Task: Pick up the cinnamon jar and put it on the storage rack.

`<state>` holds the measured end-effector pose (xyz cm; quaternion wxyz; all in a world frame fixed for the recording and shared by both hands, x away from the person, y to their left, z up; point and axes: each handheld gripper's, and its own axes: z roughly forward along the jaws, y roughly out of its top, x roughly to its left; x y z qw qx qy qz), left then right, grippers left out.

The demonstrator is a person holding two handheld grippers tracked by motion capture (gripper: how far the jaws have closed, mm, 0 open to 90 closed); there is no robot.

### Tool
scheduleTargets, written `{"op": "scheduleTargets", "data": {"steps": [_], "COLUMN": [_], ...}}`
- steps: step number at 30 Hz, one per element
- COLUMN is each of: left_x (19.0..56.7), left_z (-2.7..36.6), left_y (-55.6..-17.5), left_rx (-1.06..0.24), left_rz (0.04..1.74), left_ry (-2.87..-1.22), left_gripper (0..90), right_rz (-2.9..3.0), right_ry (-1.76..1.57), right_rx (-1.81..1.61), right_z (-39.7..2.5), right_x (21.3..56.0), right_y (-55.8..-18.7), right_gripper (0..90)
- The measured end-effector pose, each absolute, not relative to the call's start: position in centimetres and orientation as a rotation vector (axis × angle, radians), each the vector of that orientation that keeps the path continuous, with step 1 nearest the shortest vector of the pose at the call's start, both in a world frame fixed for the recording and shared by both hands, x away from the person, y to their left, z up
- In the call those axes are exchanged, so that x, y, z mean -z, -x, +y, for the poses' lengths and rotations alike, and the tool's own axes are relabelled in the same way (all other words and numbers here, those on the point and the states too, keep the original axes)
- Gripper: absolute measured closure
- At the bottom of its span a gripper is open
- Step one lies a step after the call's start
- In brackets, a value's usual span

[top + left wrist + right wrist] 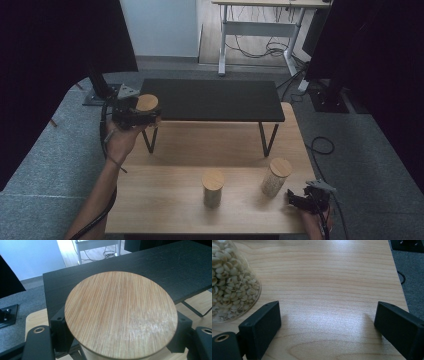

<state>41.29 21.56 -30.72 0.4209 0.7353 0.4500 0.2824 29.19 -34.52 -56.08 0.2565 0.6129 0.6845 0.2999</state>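
Inventory, one moment, wooden table [165, 200] w/ black shelf [215, 100] standing on its far half.

1. Left gripper [131, 114]: raised at the shelf's left end, approx. level w/ shelf top. Jaws clamped on a jar [147, 103], one on each side below its lid. In left gripper view the jar's round bamboo lid [121, 315] sits between both black jaws; shelf top [150, 267] lies just behind and under it. Jar contents not visible.

2. Right gripper [306, 200]: low at the table's near right corner. Jaws apart, nothing between them; right gripper view shows bare table [329, 290] in the gap [327, 322].

3. Right jar [276, 177]: stands on table, near right, just beside right gripper, not touching. Bamboo lid. In right gripper view the glass wall [232, 282] shows pale seeds or beans inside; sits left of the gripper's left-hand jaw.

4. Middle jar [213, 188]: upright on table, centre front, bamboo lid, well apart from item 3. Contents cannot tell.

5. Misc.: grey carpet [55, 150] around table; white desk [260, 30] w/ cables at back.
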Motion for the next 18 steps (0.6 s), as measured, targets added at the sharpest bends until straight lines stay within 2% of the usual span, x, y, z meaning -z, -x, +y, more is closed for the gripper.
{"op": "scheduleTargets", "data": {"steps": [18], "left_x": [30.47], "left_z": [21.28], "left_y": [-42.03], "left_rx": [-0.723], "left_rz": [1.127], "left_ry": [-1.836], "left_gripper": [25.5], "right_rz": [1.858], "right_ry": [-1.663], "right_rx": [-0.814], "right_z": [-34.5], "right_x": [56.08], "right_y": [-29.16], "right_gripper": [6.7]}}
